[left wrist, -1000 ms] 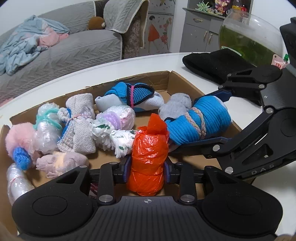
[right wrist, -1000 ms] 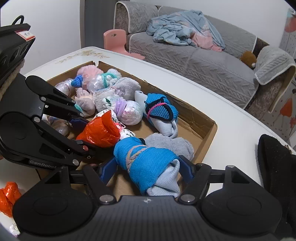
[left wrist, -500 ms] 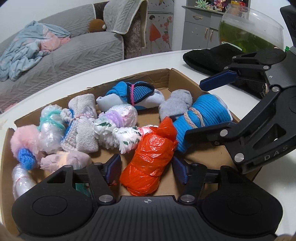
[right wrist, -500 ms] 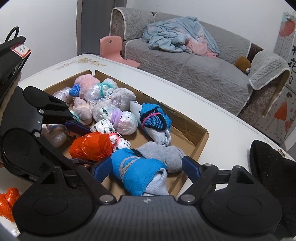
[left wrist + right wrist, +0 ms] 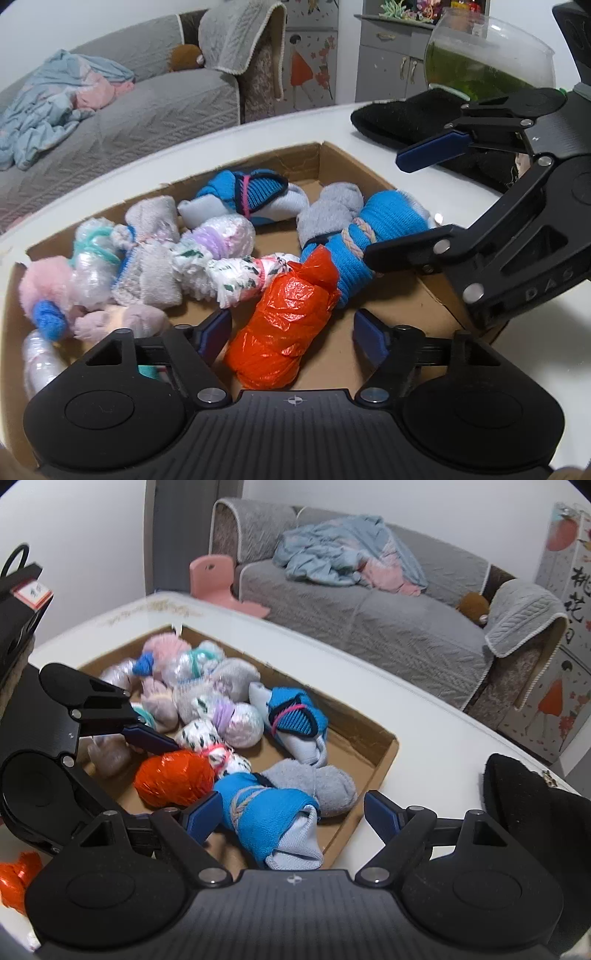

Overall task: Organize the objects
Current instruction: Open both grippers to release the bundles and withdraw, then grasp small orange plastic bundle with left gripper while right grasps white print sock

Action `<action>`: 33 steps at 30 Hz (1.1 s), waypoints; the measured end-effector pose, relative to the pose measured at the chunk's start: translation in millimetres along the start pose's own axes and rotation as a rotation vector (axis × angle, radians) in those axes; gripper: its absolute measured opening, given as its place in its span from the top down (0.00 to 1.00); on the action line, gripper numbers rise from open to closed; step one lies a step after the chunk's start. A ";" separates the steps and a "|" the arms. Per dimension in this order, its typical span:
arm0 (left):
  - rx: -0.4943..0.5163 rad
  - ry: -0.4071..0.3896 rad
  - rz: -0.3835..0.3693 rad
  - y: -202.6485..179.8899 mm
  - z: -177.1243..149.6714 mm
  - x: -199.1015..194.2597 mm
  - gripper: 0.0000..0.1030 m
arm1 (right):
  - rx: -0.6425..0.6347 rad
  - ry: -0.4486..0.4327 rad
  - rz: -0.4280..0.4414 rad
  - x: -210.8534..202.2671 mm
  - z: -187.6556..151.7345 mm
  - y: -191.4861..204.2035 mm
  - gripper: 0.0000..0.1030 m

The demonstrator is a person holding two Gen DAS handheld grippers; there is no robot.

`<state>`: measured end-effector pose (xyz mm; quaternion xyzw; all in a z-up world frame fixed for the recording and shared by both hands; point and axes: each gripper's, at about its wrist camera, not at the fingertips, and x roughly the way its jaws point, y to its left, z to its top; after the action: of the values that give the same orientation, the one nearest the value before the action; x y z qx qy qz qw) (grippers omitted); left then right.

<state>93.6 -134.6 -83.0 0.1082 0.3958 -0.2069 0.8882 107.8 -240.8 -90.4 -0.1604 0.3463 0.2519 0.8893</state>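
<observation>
Orange crinkled plastic-bag bundle, knotted at one end, lies in the brown cardboard box on the white counter, low and centre in our left wrist view. We see its long axis slanting from lower left to its knot at upper right. The left hand-held gripper is opening around it, pads clear. The right hand-held gripper stands apart around the blue knitted sock roll.

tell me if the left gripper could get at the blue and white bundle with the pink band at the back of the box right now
Probably not directly. The left gripper, its jaws opening, has the orange bag bundle lying loose between them, and the bundle with the pink band sits beyond it near the far wall of the cardboard box.
</observation>
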 end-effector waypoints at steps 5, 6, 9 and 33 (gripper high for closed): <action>-0.016 -0.036 0.012 2.9 -2.0 -23.0 0.21 | 0.026 -0.036 0.000 -20.8 -3.6 4.9 0.16; -0.020 -0.047 0.019 3.5 -3.0 -28.8 0.21 | 0.034 -0.043 -0.001 -24.7 -4.8 5.5 0.15; -0.031 -0.088 0.027 4.9 -11.6 -50.5 0.17 | 0.054 -0.063 -0.010 -39.5 -11.6 9.8 0.15; -0.125 -0.271 0.103 -27.6 -168.7 -121.2 0.09 | 0.317 -0.158 -0.010 -67.8 -124.4 102.5 0.05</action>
<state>-102.7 -65.0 -105.1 0.0439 0.2782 -0.1489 0.9479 -59.0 -236.6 -142.7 0.0003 0.3101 0.2017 0.9291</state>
